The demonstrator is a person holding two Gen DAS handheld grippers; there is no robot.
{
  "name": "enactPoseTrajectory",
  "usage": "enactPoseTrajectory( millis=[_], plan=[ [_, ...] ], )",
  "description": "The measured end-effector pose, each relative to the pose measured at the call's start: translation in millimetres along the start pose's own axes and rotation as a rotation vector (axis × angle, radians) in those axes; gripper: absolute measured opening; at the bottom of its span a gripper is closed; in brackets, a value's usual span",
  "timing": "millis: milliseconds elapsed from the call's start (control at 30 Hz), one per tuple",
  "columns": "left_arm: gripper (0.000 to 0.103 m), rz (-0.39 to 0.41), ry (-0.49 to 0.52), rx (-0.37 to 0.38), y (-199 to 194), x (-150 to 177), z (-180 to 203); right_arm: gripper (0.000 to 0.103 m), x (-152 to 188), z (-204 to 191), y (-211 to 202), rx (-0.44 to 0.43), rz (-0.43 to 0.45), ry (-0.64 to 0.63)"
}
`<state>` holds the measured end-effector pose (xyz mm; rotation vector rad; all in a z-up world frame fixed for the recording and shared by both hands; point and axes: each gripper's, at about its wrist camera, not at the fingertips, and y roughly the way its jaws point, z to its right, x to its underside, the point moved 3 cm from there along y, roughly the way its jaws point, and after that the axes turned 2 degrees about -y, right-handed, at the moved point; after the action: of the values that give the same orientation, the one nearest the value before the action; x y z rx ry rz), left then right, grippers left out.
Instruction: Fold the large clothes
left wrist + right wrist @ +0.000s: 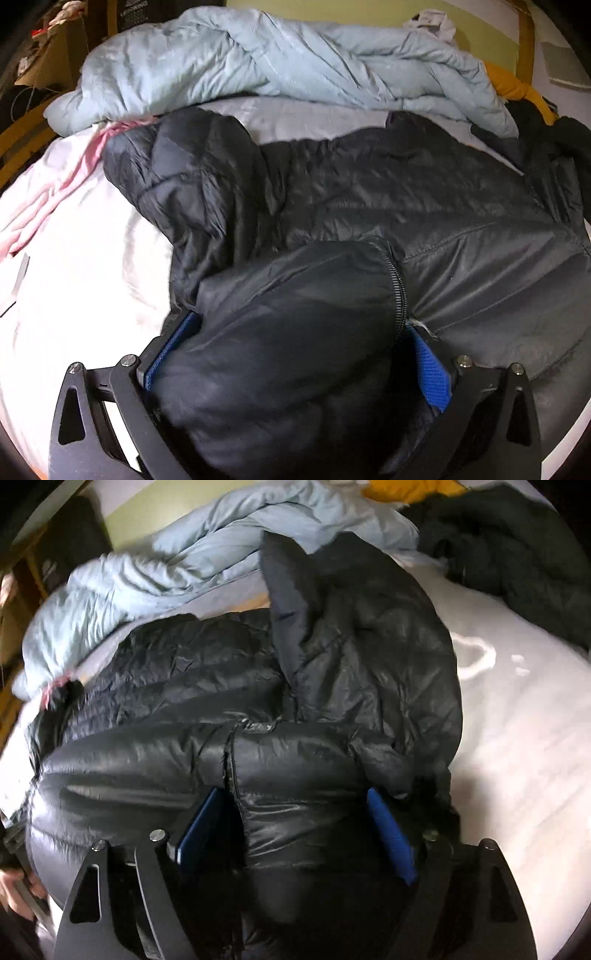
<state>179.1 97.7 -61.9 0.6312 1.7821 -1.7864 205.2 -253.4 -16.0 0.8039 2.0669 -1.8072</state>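
Black puffer jacket is spread on the bed, one sleeve already flopped over the body. Both my left tongs and right tongs are spread wide around puffy fabric, not clamping. Most folding's still left, I'd say.

White-sheeted bed — green wall behind.

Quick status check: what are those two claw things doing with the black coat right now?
Left gripper: fingers spread wide, straddling a bunch of black puffer jacket. Right gripper: likewise, astride its hem. Blue duvet heaped behind, not blocking.
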Motion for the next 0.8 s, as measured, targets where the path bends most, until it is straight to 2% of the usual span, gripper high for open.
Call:
enactPoseTrajectory(
  millis=[200, 433, 667, 733, 800],
  plan=[
    [0.103, -0.01, -0.003, -0.001, 2.6, 4.1, 2.2, 0.086, 12.0, -17.3, 2.9, 0.099, 0.034, -0.148],
    [0.103, -0.008, 0.0, -0.018, 1.7, 3.2, 2.3, 0.089, 11.5, -17.4, -2.1, 0.128, 0.049, -0.138],
    [0.103, -0.005, -0.001, -0.029, -1.0, 2.8, 1.7, 0.097, 13.5, -16.5, -5.1, 0.135, 0.043, -0.151],
    [0.103, 0.017, -0.005, -0.042, -7.2, 1.6, 0.4, 0.1, 13.9, -15.2, -5.8, 0.141, 0.031, -0.151],
    [0.099, 0.085, -0.01, -0.06, -22.9, -1.4, 0.6, 0.1, 12.3, -13.5, -10.8, 0.142, 0.018, -0.137]
  ],
)
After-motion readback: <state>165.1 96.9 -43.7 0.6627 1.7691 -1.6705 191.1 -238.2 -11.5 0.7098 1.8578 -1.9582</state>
